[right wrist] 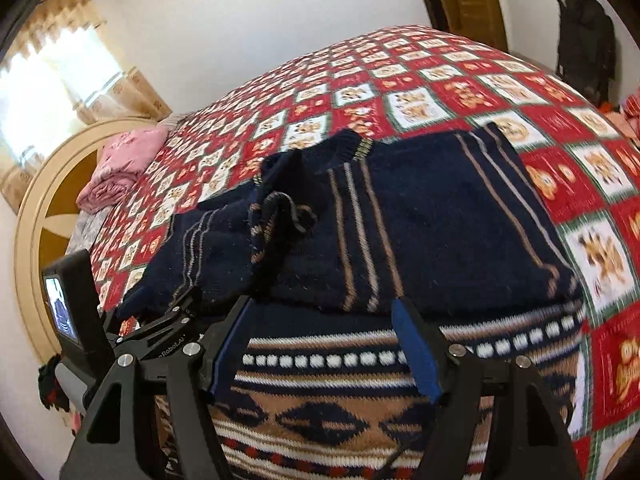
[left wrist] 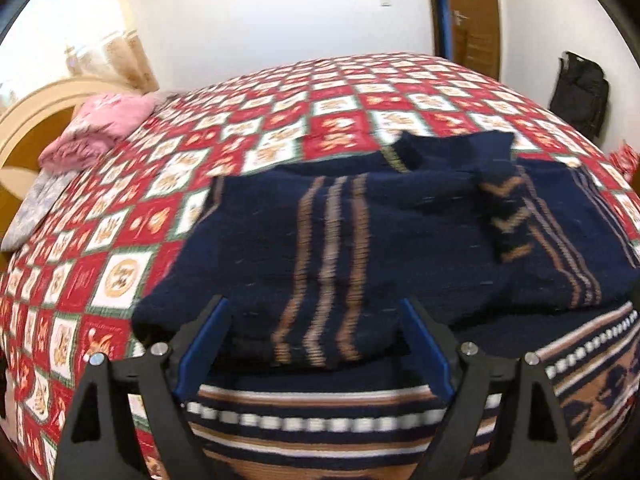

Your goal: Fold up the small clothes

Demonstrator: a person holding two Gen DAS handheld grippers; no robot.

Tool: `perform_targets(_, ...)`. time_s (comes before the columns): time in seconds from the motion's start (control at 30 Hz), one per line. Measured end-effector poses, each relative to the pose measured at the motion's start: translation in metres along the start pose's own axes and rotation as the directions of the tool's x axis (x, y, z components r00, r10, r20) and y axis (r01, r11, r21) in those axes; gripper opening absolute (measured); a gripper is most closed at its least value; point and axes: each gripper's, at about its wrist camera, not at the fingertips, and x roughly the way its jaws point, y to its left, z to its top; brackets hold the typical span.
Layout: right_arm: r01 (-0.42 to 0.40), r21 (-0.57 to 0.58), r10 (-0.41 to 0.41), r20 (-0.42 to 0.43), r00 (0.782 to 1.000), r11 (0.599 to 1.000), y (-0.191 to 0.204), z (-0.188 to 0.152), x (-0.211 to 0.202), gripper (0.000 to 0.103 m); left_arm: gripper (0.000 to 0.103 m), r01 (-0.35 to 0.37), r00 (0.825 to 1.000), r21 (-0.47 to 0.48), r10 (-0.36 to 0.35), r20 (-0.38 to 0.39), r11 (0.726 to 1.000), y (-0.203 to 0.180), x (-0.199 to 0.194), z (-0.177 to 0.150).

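Both grippers are spread wide and grasp nothing: my left gripper (left wrist: pixel 316 336) and right gripper (right wrist: pixel 324 336) hover over the near edge of the sweater (left wrist: pixel 360 240), which lies on the quilted bed (left wrist: pixel 280 112). I judge the fold about halfway: the navy upper part with its sleeves is already doubled over the patterned hem band (right wrist: pixel 360 400), and that band is left to fold. Its neckline points away from me, long axis running side to side.
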Motion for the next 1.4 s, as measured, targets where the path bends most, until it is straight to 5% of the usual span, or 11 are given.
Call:
perform_targets(0.2, -0.111, 0.132, 0.108, 0.023, 0.994, 0.985, -0.011, 0.054, 0.02, 0.071, 0.089, -0.025, 0.999, -0.08, 0.022, -0.034, 0.996, 0.031, 0.015, -0.004)
perform_targets(0.5, -0.137, 0.2, 0.166, -0.137, 0.977, 0.97, 0.004, 0.089, 0.1, 0.071, 0.089, -0.011, 0.999, -0.068, 0.008, -0.04, 0.998, 0.031, 0.012, -0.012)
perform_targets(0.67, -0.214, 0.218, 0.265, -0.237, 0.935, 0.952, 0.011, 0.086, 0.138, 0.069, 0.089, 0.039, 0.998, -0.144, -0.045, -0.04, 0.989, 0.053, 0.0, -0.012)
perform_targets(0.73, -0.193, 0.133, 0.222, -0.251, 0.942, 0.972, 0.022, 0.083, 0.141, 0.017, 0.089, 0.045, 0.998, -0.188, -0.054, -0.043, 0.981, 0.065, -0.002, -0.01)
perform_targets(0.93, -0.193, -0.146, 0.196, 0.004, 0.981, 0.97, 0.035, 0.074, 0.061, 0.01, 0.089, 0.021, 0.999, -0.252, -0.031, -0.037, 0.968, 0.086, -0.006, -0.008)
perform_targets(1.03, -0.061, -0.206, 0.08, 0.086, 0.993, 0.977, 0.016, 0.055, 0.032, 0.01, 0.089, 0.026, 0.999, -0.274, -0.035, -0.026, 0.961, 0.091, -0.006, -0.009)
perform_targets(1.13, 0.108, -0.16, -0.104, 0.032, 0.994, 0.981, -0.028, 0.036, 0.032, 0.011, 0.089, 0.038, 0.998, -0.282, -0.051, -0.039, 0.959, 0.091, -0.001, -0.01)
perform_targets(1.2, 0.099, -0.049, -0.1, -0.021, 0.995, 0.994, -0.058, 0.029, 0.028, 0.011, 0.089, 0.047, 0.997, -0.282, -0.062, -0.045, 0.958, 0.089, 0.0, -0.011)
perform_targets(1.3, -0.006, 0.117, 0.014, -0.063, 0.998, 0.993, -0.08, 0.034, 0.026, 0.012, 0.089, 0.05, 0.997, -0.269, -0.064, -0.044, 0.962, 0.085, 0.0, -0.011)
perform_targets(1.37, -0.076, 0.163, 0.088, -0.067, 0.994, 0.984, -0.081, 0.042, 0.032, 0.033, 0.089, 0.048, 0.997, -0.263, -0.061, -0.044, 0.964, 0.083, -0.001, -0.01)
perform_targets(1.4, -0.104, 0.178, 0.116, -0.061, 0.991, 0.979, -0.081, 0.046, 0.038, 0.064, 0.089, 0.046, 0.997, -0.262, -0.059, -0.042, 0.964, 0.083, -0.003, -0.009)
